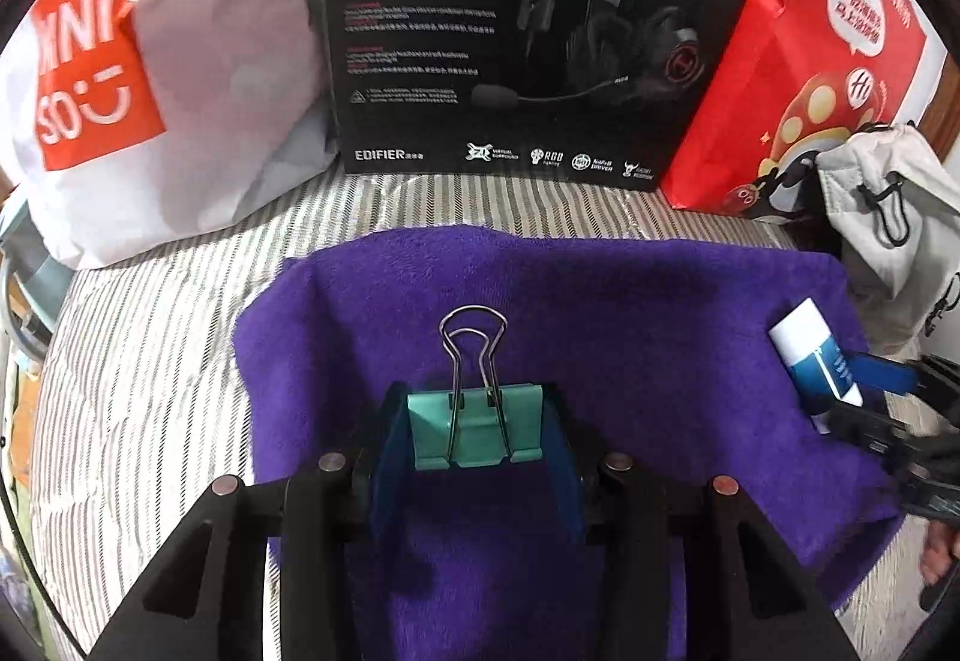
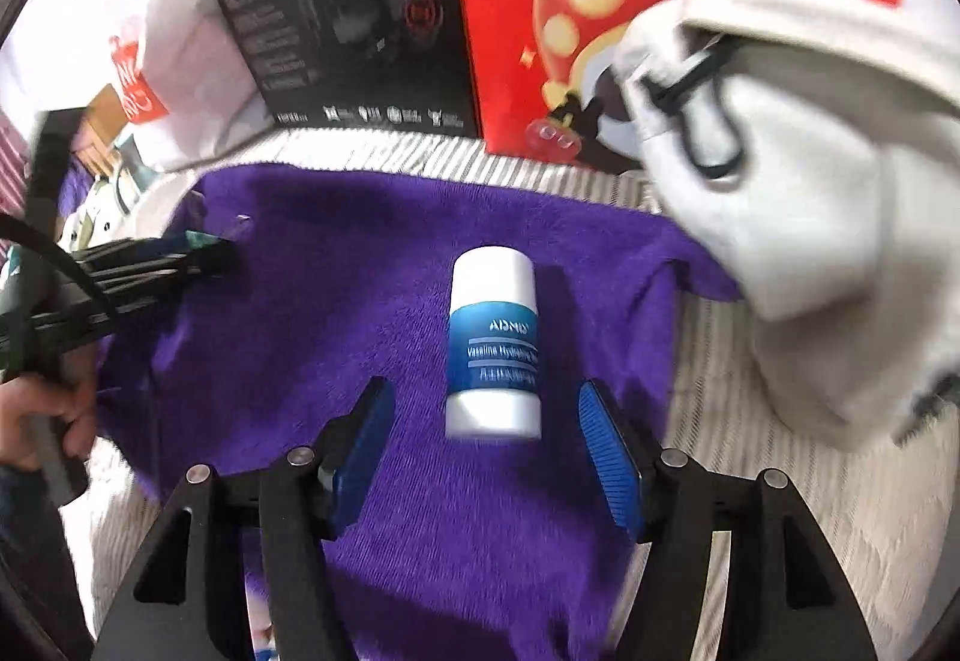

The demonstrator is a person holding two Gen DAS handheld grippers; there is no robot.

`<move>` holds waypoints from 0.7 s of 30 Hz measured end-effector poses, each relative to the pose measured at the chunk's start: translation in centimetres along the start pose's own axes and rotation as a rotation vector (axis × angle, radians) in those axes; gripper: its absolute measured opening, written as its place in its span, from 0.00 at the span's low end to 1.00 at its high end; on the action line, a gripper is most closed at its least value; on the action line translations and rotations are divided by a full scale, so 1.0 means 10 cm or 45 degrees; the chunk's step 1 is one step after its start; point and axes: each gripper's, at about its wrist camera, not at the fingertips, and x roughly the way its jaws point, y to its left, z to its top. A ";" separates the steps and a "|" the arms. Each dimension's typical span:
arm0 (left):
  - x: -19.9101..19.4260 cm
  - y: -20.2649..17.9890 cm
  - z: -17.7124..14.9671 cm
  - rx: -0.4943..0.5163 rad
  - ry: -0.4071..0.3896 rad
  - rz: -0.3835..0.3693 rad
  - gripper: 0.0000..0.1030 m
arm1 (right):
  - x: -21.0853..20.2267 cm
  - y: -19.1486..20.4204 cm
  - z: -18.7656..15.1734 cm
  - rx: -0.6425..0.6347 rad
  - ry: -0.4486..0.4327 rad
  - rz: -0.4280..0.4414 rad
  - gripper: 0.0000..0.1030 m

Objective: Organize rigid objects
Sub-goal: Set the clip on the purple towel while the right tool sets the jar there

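1. The left gripper [image 1: 477, 430] is closing its blue pads on the teal binder clip [image 1: 477, 430]; both pads are pressing the clip's sides, and its wire handles are pointing away from the camera.
2. The clip is sitting over the purple towel [image 1: 600, 301], near its middle; whether it is touching the towel cannot be told.
3. The right gripper [image 2: 486, 442] is standing wide open, its jaws gripping nothing.
4. The white-and-blue tube [image 2: 493, 346] is lying on the towel between and just ahead of those jaws, touching neither.
5. A black headset box [image 1: 510, 31], a red bag [image 1: 810, 61] and a grey drawstring pouch [image 2: 810, 169] are bordering the towel on the striped cloth [image 1: 138, 361].
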 end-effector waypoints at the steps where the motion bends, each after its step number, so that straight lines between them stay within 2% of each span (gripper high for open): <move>1: 0.04 0.00 0.02 0.004 0.004 0.006 0.39 | -0.09 0.01 -0.04 -0.002 -0.013 0.006 0.62; 2: 0.07 -0.01 0.03 -0.002 -0.019 -0.001 0.39 | -0.18 0.02 -0.08 -0.008 -0.024 0.007 0.62; 7: 0.18 -0.07 0.08 0.020 0.009 0.020 0.39 | -0.48 0.07 -0.28 -0.013 -0.058 0.024 0.70; 12: 0.21 -0.18 0.06 0.078 0.031 0.069 0.40 | -0.61 0.03 -0.44 0.034 -0.057 0.029 0.70; 14: 0.21 -0.21 0.04 0.079 0.044 0.085 0.44 | -0.68 0.01 -0.50 0.054 -0.060 0.019 0.70; 16: 0.21 -0.22 0.02 0.072 0.052 0.105 0.56 | -0.76 -0.01 -0.56 0.070 -0.064 0.017 0.70; 18: 0.20 -0.22 -0.03 0.061 0.057 0.122 0.62 | -0.83 -0.03 -0.61 0.086 -0.075 0.014 0.70; 21: 0.16 -0.22 -0.13 0.023 0.065 0.100 0.62 | -0.96 -0.04 -0.72 0.117 -0.094 0.019 0.70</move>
